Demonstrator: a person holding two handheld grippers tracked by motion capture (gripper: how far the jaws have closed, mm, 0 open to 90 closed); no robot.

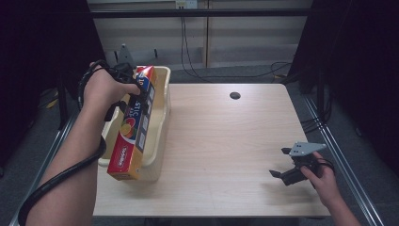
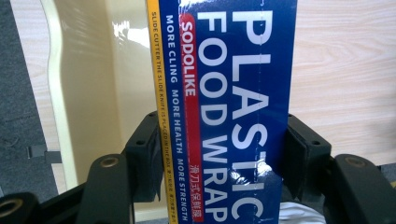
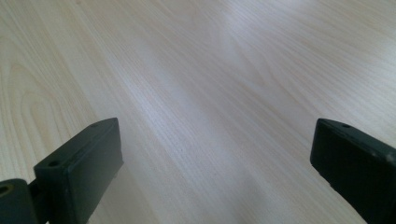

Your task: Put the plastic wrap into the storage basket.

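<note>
A long plastic wrap box [image 1: 134, 125], blue on top with red and orange sides, hangs lengthwise over a cream plastic bin [image 1: 162, 101] at the table's left edge. My left gripper [image 1: 128, 89] is shut on the box near its far half. In the left gripper view both black jaws press the sides of the plastic wrap box [image 2: 229, 107], with the bin wall [image 2: 88, 79] beneath. My right gripper [image 1: 279, 162] rests low over the table near the front right, open. In the right gripper view, my right gripper [image 3: 210, 168] has only bare wood between its jaws.
The light wooden table [image 1: 226, 141] has a dark cable hole [image 1: 235, 95] near its far edge. Metal frame rails run along both sides of the table. Cables hang against the back wall [image 1: 188, 42].
</note>
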